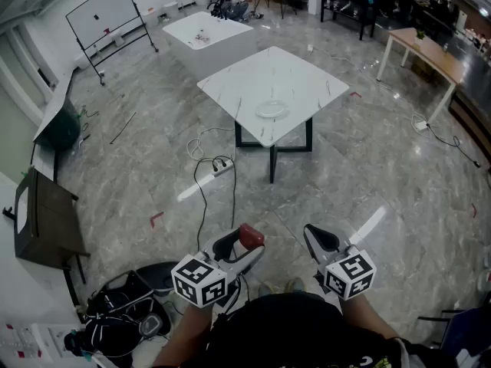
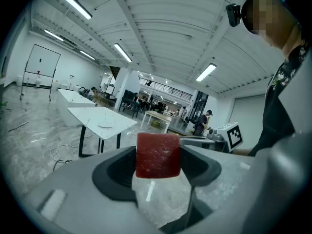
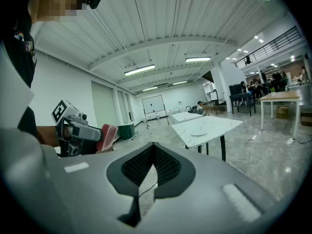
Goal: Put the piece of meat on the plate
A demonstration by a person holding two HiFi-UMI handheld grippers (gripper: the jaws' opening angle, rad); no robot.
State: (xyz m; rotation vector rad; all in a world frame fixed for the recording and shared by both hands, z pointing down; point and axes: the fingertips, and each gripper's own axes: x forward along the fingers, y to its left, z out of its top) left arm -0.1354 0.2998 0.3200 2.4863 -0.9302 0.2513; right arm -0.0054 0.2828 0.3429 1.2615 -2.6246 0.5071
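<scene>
The dark red, faintly pale-flecked cube-shaped piece of meat [image 2: 157, 155] showed between the black pads of the pale grey left gripper [image 1: 244, 245], whose marker cube [image 1: 201, 280] bore black-and-white squares, like the grey right gripper [image 1: 316, 240] beside it. Well ahead of both stood a white square table [image 1: 307, 83] with thin grey marble veins and black legs. On it lay a pale, glassy round plate [image 1: 271, 110], and below spread the grey marbled floor [image 1: 368, 175].

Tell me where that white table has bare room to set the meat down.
The table is bare from the plate out to its far and right corners; the plate looks empty too. The only tight strip is between plate and near edge.
</scene>
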